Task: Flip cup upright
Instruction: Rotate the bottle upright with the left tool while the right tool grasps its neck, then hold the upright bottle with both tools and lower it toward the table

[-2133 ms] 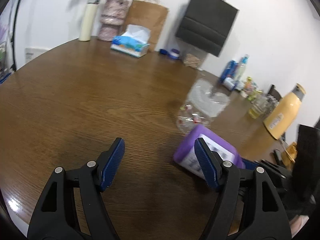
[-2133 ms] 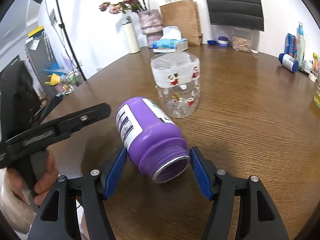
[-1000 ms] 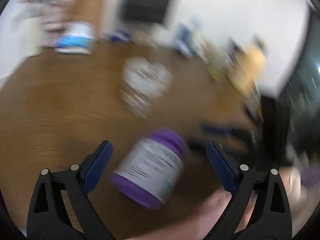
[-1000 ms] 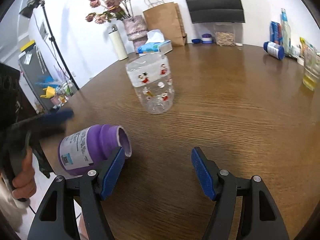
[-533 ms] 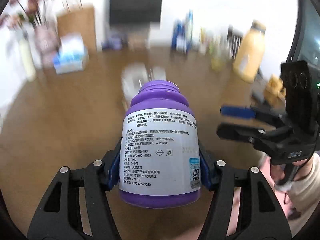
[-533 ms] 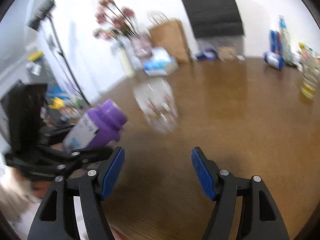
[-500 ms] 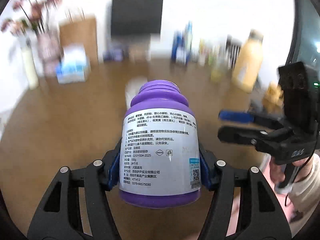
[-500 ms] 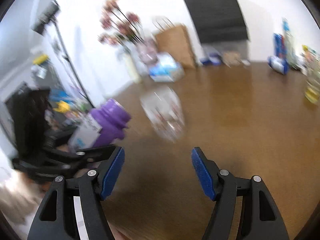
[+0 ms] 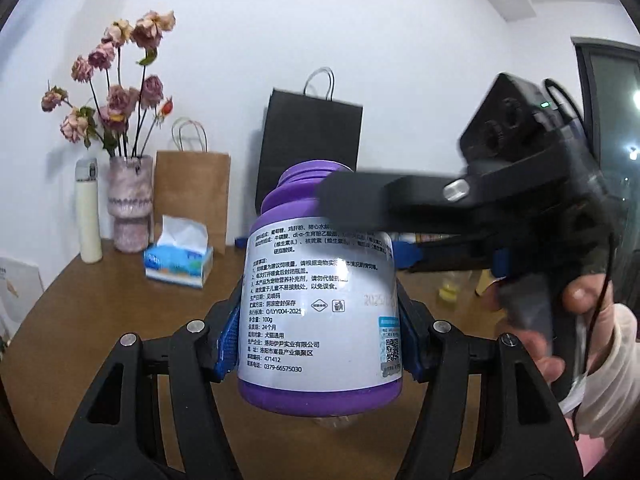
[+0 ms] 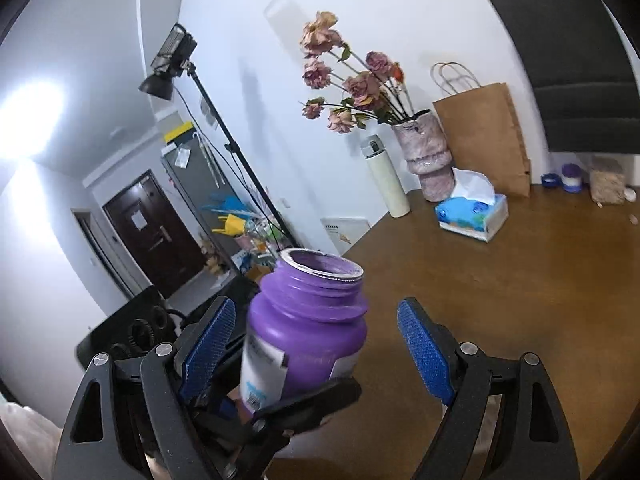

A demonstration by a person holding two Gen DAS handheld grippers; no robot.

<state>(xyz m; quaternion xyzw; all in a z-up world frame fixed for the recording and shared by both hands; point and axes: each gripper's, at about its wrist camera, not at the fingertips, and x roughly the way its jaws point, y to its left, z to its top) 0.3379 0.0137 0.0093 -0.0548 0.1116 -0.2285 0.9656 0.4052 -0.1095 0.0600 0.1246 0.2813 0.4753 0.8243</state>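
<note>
1. Cup [image 9: 320,312], the purple one, is up off the counter [image 9: 100,300], mouth skyward, pinched at its label by the left tool [image 9: 318,330].
2. Right tool [image 10: 310,340] hangs spread around the neck, pads [image 10: 424,354] clear of the plastic on both sides, gripping nothing.
3. Danger one: the label looks glossy, so a light squeeze could let the cup slide or twist on the way down.
4. Danger two: the right tool's arm crosses just in front of the shoulder in the left view; a nudge there could tip the cup in the grip.
5. Something clear sits under the base, hard to make out; setting down on it would topple the cup.
6. Landing tilted brings the same trouble.
</note>
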